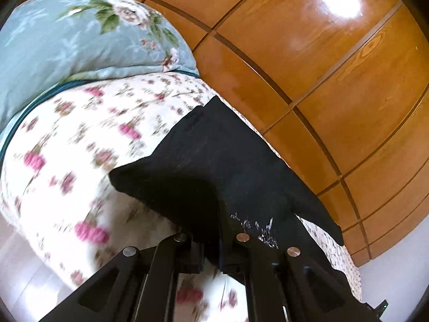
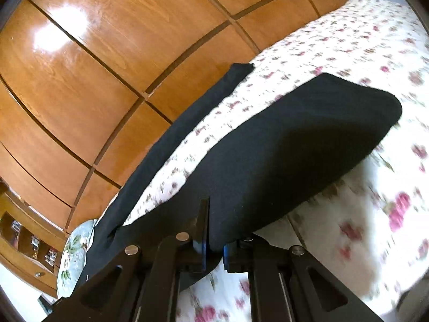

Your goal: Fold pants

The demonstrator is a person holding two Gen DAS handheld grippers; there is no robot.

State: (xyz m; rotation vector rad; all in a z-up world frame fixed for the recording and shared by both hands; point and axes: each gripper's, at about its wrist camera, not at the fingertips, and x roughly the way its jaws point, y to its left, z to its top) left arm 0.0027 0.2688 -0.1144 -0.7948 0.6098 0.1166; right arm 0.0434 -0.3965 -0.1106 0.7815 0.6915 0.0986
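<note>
1. we are folding the black pants (image 2: 281, 145) on the bed with the flowery sheet (image 2: 348, 40). both grippers pinch the cloth and lift one side of it up off the bed.
2. our left gripper (image 1: 211, 244) has its fingers closed on a bunch of the black cloth. our right gripper (image 2: 213, 244) does the same, with cloth squeezed between its blue pads (image 2: 203, 252).
3. to do this step well, we think both hands should go at the same speed and the same height, so the lifted edge stays straight.
4. we should bring the lifted side over the other leg (image 2: 166, 145), which lies along the far edge of the bed, and line the edges up before we let go.
5. we should not pull too hard, or the part on the bed may slide off toward the wooden wardrobe (image 2: 107, 53).
6. only the right wrist view shows the other leg lying long and thin by the wardrobe.
7. only the left wrist view shows the big blue flowery quilt (image 1: 80, 35) piled at one end of the bed, and a bit of white pattern (image 1: 257, 228) on the pants near the fingers.
</note>
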